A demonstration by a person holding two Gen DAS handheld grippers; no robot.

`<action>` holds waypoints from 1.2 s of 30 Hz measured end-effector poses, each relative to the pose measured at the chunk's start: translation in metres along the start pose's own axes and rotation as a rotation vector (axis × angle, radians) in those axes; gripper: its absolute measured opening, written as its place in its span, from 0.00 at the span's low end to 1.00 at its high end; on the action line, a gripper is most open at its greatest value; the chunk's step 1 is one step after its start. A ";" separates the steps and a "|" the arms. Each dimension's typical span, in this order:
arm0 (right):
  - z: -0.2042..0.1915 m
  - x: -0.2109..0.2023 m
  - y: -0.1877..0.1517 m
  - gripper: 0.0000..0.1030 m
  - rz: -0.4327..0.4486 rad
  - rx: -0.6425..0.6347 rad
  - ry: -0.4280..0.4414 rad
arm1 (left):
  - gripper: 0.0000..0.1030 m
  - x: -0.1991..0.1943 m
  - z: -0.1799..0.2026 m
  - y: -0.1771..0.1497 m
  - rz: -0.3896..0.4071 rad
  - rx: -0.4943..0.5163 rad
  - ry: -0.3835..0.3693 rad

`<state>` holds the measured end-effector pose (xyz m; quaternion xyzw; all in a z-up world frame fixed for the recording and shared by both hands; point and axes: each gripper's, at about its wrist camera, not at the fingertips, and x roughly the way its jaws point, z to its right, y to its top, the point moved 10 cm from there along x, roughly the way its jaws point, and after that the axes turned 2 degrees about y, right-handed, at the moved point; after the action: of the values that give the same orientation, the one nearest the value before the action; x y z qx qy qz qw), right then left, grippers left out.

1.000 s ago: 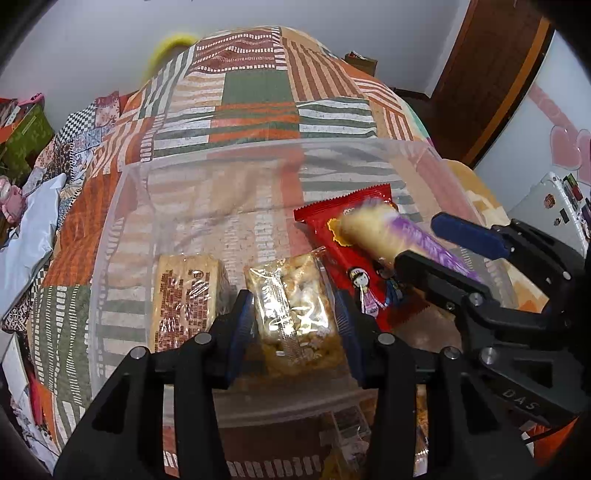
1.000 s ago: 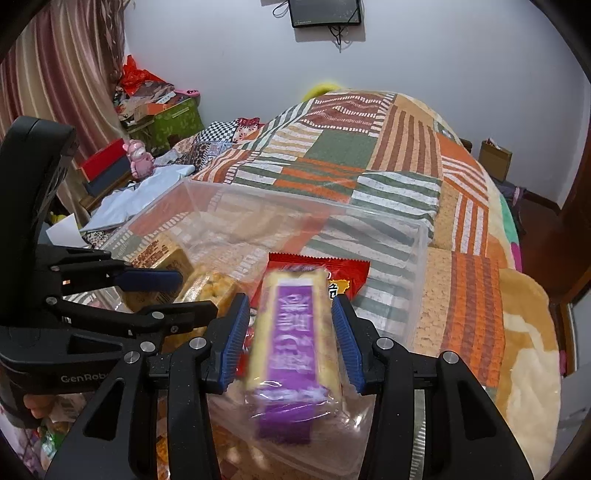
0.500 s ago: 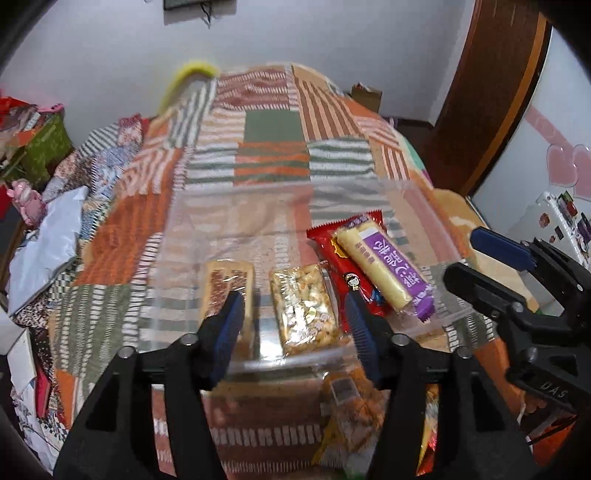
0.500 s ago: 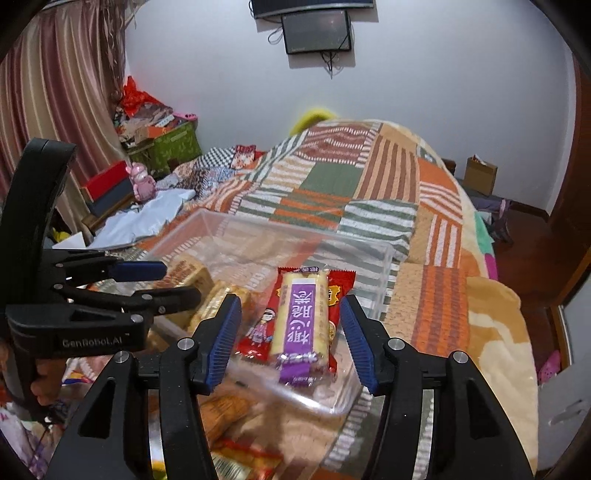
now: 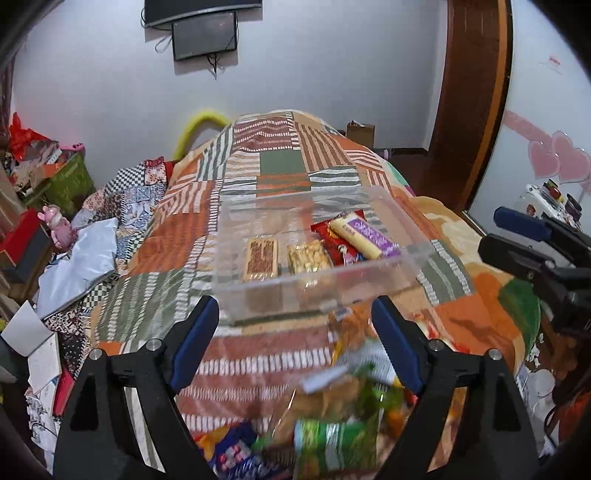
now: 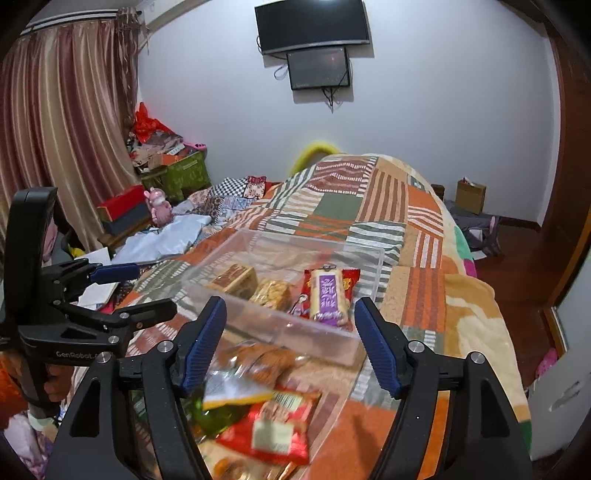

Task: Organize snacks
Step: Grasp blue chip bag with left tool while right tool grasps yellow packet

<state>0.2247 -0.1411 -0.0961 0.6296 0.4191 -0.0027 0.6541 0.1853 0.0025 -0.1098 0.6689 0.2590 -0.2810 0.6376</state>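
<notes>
Setting: You are standing at a bed [image 5: 284,173] that is wearing a patchwork quilt of orange, green and striped squares.
Clear box: A see-through plastic box [image 5: 369,284] is sitting on the quilt, its long side facing you.
Snacks in the box: Four packets are lying flat in a row inside. From the left as the left wrist camera sees them: a brown patterned bar [image 5: 260,258], a clear-wrapped nut bar [image 5: 308,255], a red packet [image 5: 334,243], and a yellow and purple wafer pack [image 5: 364,237] resting on top of the red one.
Loose snacks: A blurred pile of loose packets [image 6: 258,398] is lying on the quilt just in front of the box, nearest to you.
Left gripper: Your left gripper [image 5: 300,341] is hovering in front of the box; its blue-padded fingers have just been spreading and are standing wide apart, released, with nothing between them.
Right gripper: Your right gripper [image 6: 290,341] is hovering over the loose pile, pointing toward the box; its fingers have also just been opening and are gripping nothing.
Background: A dark screen [image 6: 314,24] is hanging on the pale wall, and striped curtains [image 6: 62,122] are hanging to the left.
</notes>
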 end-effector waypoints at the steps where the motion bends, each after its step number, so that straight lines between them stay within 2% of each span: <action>1: -0.002 -0.002 -0.002 0.68 0.002 -0.003 -0.003 | 0.83 -0.003 -0.002 -0.006 0.000 -0.001 0.001; 10: -0.027 -0.020 -0.037 0.70 0.011 -0.025 -0.023 | 0.83 -0.017 -0.018 -0.066 -0.030 -0.047 -0.002; 16: -0.038 -0.016 -0.067 0.71 -0.025 0.000 -0.013 | 0.83 -0.022 -0.027 -0.108 -0.051 -0.043 0.013; 19: -0.041 -0.011 -0.083 0.73 -0.060 0.017 -0.004 | 0.83 -0.023 -0.039 -0.123 -0.057 -0.074 0.031; 24: -0.040 -0.006 -0.103 0.80 -0.092 0.031 -0.026 | 0.83 -0.014 -0.056 -0.136 -0.074 -0.132 0.050; 30: -0.035 0.004 -0.124 0.81 -0.153 0.057 -0.037 | 0.88 0.001 -0.061 -0.148 -0.088 -0.192 0.026; 36: -0.037 0.013 -0.141 0.81 -0.204 0.057 -0.045 | 0.91 -0.002 -0.074 -0.156 -0.073 -0.223 0.043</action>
<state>0.1378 -0.1334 -0.2140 0.6018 0.4661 -0.0952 0.6415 0.0773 0.0846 -0.2163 0.5897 0.3265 -0.2592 0.6917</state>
